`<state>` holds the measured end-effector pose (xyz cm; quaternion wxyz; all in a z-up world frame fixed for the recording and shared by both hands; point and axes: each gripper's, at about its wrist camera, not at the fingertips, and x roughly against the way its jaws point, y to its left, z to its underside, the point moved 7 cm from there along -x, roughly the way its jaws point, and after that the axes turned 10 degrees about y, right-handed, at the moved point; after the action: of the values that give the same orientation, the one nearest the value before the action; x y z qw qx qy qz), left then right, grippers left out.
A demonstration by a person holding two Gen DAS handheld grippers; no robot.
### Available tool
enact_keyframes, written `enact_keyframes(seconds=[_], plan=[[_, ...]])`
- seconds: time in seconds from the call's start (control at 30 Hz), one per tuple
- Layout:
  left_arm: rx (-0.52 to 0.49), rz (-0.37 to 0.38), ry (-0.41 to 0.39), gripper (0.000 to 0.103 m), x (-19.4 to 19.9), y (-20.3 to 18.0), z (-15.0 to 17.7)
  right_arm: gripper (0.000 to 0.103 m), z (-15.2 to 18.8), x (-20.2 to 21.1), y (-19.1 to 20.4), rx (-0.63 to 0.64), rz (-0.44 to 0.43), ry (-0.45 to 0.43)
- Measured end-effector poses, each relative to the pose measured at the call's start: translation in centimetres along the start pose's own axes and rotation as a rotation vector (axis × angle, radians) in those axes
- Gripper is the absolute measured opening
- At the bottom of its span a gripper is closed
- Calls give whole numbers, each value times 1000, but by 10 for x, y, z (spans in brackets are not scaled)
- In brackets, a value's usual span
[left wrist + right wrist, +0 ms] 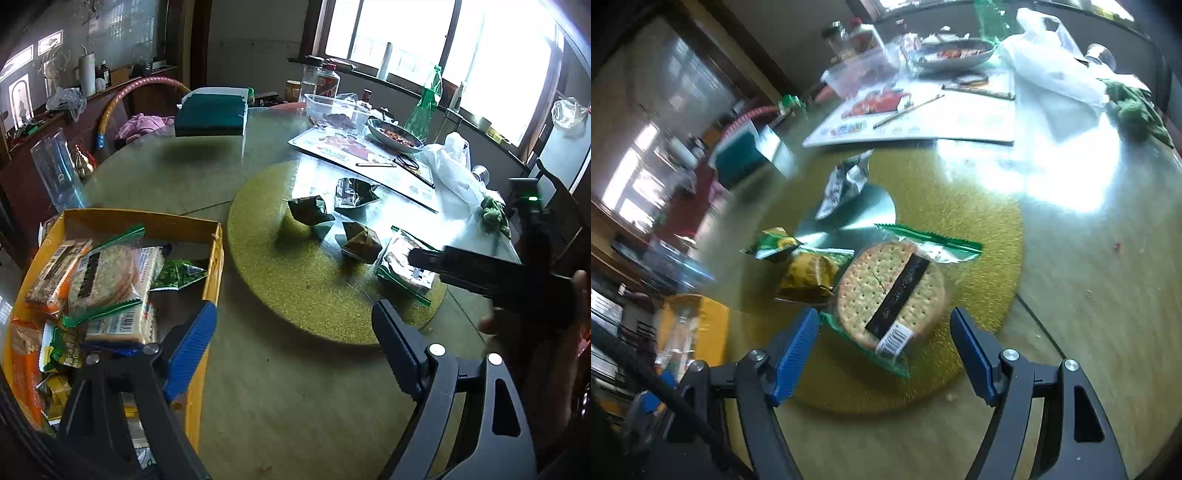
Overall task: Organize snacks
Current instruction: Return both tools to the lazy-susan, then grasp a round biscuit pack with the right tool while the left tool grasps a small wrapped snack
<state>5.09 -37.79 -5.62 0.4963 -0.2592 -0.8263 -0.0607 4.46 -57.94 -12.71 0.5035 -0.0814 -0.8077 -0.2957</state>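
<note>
Looking along the left gripper [291, 343], its blue-padded jaws stand wide apart with nothing between them, hanging over the glass tabletop [155, 184] just beside the yellow cardboard box [216, 258]. That box sits at the table's near left edge and is packed with snacks, a clear cracker packet with green ends [110, 280] lying on top. Beyond the jaws lies a round gold mat [266, 251], and on and around it rest three crumpled small wrappers [312, 214] and, at the mat's right edge, another cracker pack [397, 258]. The right gripper [480, 273] reaches in from the right, its black tip over that pack, a hand [576, 291] partly visible behind it. Farther back stand a green-lidded box [210, 114], a clear plastic tub [336, 110] and a metal bowl [395, 134]. From the right wrist camera, which is blurred, the right gripper [884, 347] is open fairly wide, its jaws straddling the near end of the round cracker pack [890, 291] without the pads pressing on it; the pack lies flat on the gold mat [979, 221]. To its left lie a yellow snack bag [809, 275], a green-and-yellow one [774, 247] and a silver wrapper [842, 188]; the yellow box [698, 321] shows at the lower left.
</note>
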Motion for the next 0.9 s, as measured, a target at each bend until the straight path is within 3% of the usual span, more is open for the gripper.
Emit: enact_keyframes(seconds=[0.2, 0.4, 0.57, 0.7, 0.77, 0.9], plan=[[-5, -4, -13, 86, 9, 7, 1, 75, -16, -21, 3, -70, 59, -16], [10, -3, -29, 86, 17, 13, -5, 76, -38, -39, 15, 6, 190, 18], [31, 13, -16, 86, 14, 12, -20, 75, -15, -31, 15, 55, 203, 1], [-62, -20, -18, 86, 6, -12, -39, 75, 2, -26, 12, 124, 235, -3], [-131, -28, 17, 86, -9, -27, -49, 75, 13, -20, 6, 142, 233, 4], [-172, -58, 66, 86, -47, -44, -65, 76, 30, -5, -12, 142, 225, 7]])
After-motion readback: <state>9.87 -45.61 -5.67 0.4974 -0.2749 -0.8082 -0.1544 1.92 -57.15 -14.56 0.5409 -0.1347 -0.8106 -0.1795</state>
